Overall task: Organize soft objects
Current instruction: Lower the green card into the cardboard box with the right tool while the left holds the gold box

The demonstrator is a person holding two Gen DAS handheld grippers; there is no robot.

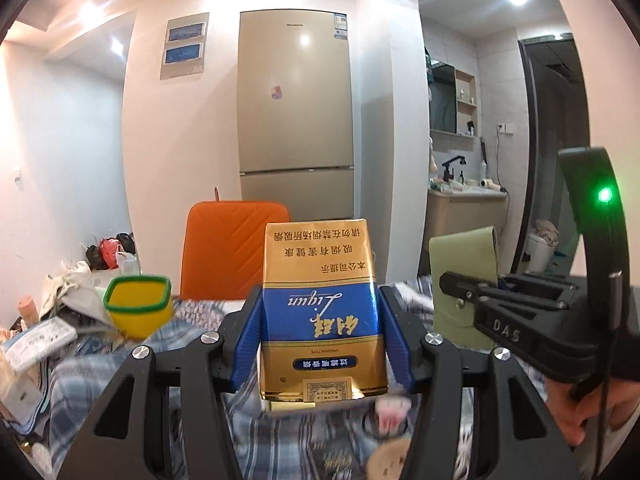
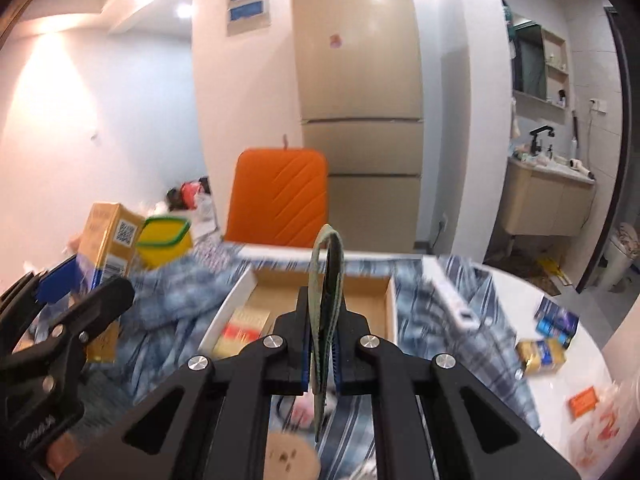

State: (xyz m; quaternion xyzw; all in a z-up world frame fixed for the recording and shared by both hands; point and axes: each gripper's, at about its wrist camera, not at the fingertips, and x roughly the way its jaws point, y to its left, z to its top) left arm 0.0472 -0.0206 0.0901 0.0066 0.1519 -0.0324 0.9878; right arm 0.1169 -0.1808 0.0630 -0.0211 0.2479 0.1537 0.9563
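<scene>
The left gripper [image 1: 322, 320] holds a gold and blue cigarette pack [image 1: 322, 304] upright between its blue pads, its print upside down in the left wrist view. The right gripper [image 2: 323, 344] is clamped almost fully together on a thin, folded green pouch [image 2: 326, 280], which stands on edge between the fingers. Both are lifted above a blue plaid cloth [image 2: 168, 320] spread over the bench [image 2: 560, 344]. On the cloth, beyond the right gripper, lies an open cardboard box [image 2: 384, 300]. A yellow tub with a green rim [image 1: 138, 304] sits to the left, and an orange chair back [image 2: 280, 200] stands behind.
</scene>
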